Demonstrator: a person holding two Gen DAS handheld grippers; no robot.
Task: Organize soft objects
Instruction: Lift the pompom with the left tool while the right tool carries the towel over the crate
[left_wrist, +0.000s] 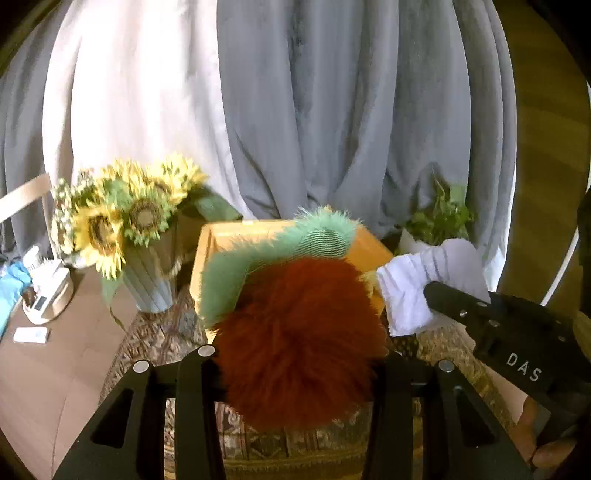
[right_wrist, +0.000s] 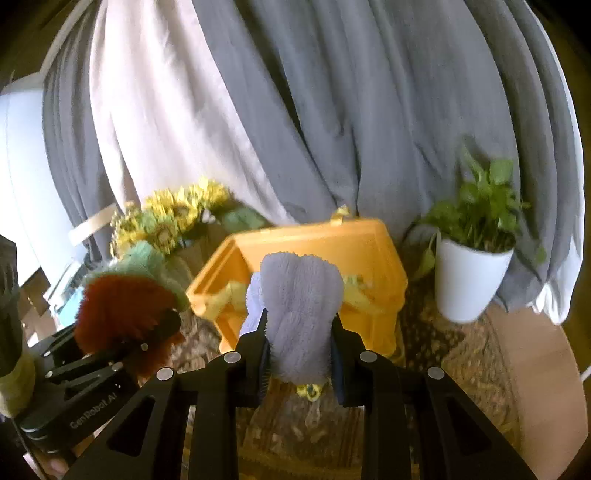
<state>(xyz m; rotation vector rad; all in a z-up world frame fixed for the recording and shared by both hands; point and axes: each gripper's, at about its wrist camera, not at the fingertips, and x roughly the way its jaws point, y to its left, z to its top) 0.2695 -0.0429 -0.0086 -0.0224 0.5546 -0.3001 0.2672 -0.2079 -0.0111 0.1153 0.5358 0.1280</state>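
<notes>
Fingers (right_wrist: 255, 343) above patterned rug (right_wrist: 436, 343), wood floor (left_wrist: 55, 369), grey curtains (left_wrist: 332, 110) behind

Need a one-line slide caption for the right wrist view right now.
Right gripper clamps a fluffy lavender cloth before the open orange plastic bin on the patterned rug.

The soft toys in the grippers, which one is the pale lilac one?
The one clamped in the right gripper: the lilac plush, smooth and pale. The left gripper holds a shaggy rust-orange and mint-green toy instead.
</notes>
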